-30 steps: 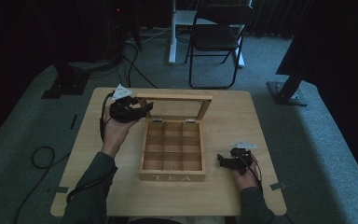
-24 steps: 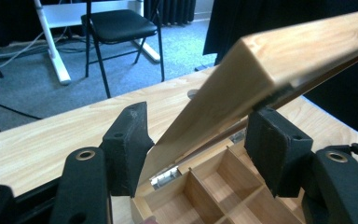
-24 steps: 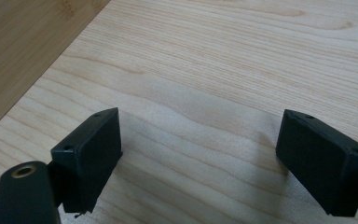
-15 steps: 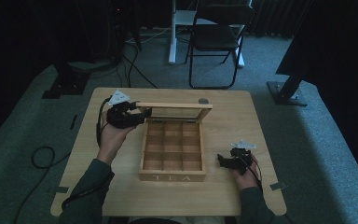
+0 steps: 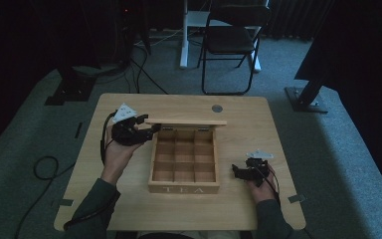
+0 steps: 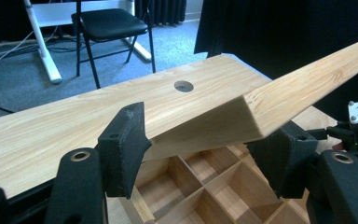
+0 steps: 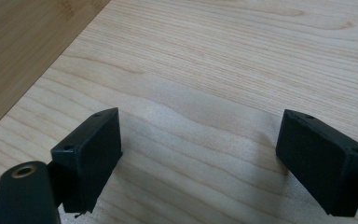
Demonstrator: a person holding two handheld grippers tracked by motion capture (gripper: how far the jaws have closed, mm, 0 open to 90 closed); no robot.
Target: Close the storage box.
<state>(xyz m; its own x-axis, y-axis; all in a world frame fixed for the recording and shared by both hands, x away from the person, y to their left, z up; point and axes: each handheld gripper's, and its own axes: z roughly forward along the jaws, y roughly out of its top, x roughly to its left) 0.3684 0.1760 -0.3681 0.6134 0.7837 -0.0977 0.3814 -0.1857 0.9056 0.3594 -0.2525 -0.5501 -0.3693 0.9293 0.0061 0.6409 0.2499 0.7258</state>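
- Left claw (image 5: 151,130) – jaws spread around the lid (image 5: 186,121) corner of the tea box (image 5: 184,188), at its 10 o'clock.
- Right claw (image 5: 235,171) – wide, holding nothing, on the worktop (image 5: 258,124) at the box's 3 o'clock.

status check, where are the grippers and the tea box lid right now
Left gripper at lid corner, jaws apart around it. Right gripper open, idle on table. Tea box compartments empty, nothing blocking.

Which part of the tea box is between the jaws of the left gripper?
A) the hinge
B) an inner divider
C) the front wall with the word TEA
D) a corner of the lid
D: the left gripper has its jaws on either side of a corner of the raised lid, above the open tea box.
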